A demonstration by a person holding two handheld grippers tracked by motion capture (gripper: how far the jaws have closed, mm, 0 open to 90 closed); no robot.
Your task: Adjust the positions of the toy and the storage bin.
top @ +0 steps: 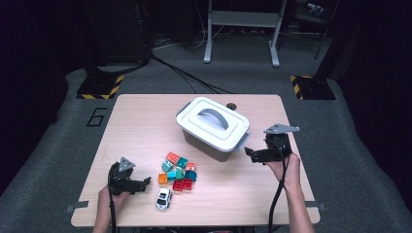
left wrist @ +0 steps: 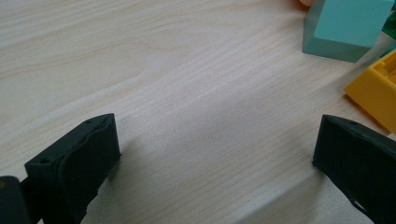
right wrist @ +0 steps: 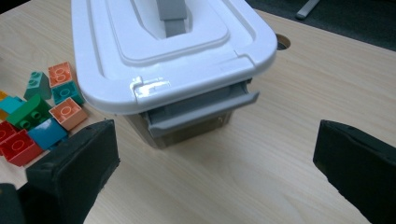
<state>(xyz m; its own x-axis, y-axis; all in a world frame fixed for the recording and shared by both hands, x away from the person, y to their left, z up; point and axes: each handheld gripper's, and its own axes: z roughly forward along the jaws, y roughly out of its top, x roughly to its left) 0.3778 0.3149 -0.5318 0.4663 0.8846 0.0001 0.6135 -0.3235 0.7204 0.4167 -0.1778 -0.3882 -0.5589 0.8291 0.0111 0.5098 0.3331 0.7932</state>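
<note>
A grey storage box with a white lid [top: 214, 127] and a grey handle stands mid-table; its grey side latch [right wrist: 201, 111] is flipped outward. My right gripper [top: 248, 153] hovers open just right of that latch, its jaws apart and empty [right wrist: 215, 161]. A cluster of several coloured bricks [top: 178, 170] lies left of the box, also seen as bricks [right wrist: 37, 112]. My left gripper [top: 146, 182] rests low on the table left of the bricks, open [left wrist: 217, 158], with a teal brick [left wrist: 348, 25] and a yellow brick [left wrist: 376, 91] just ahead.
A small white toy car [top: 164, 198] sits near the front edge, below the bricks. The wooden table [top: 141, 121] has a round hole [top: 231, 106] behind the box. Cables and a metal stand occupy the floor beyond.
</note>
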